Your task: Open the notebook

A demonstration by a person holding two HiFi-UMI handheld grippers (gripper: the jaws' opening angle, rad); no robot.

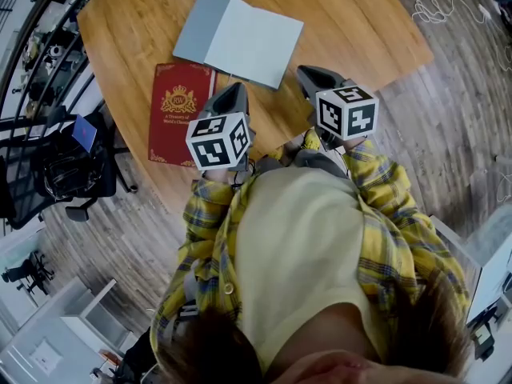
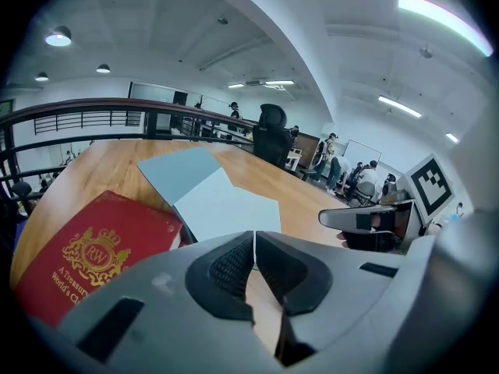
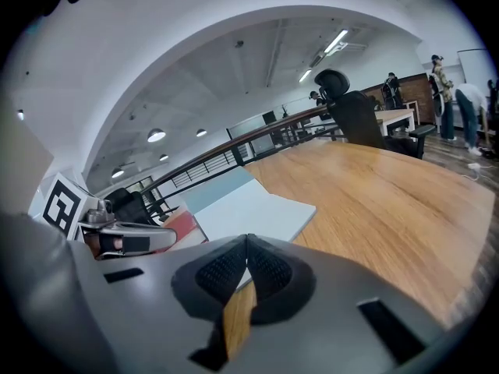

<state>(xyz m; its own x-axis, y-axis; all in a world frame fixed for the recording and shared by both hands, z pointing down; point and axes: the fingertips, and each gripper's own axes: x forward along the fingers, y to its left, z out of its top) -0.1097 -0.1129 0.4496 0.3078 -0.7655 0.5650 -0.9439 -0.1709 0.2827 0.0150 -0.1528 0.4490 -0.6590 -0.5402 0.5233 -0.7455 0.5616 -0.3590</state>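
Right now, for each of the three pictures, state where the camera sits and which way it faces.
Head view: on the person's head, facing steeply down at table, notebook, red book; shirt, left gripper, right gripper show.
Left gripper view: rides that gripper, facing past its shut jaws toward the notebook.
Right gripper view: likewise, own shut jaws showing.
All three share the notebook.

Red book [image 1: 178, 110] corner, hidden behind left tool [image 1: 234, 93]

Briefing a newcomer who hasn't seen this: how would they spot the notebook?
Start at the brown wooden table. On it lies the pale blue-grey notebook, opened flat. Unlike the red hardcover book with a gold crest beside it, it is plain.
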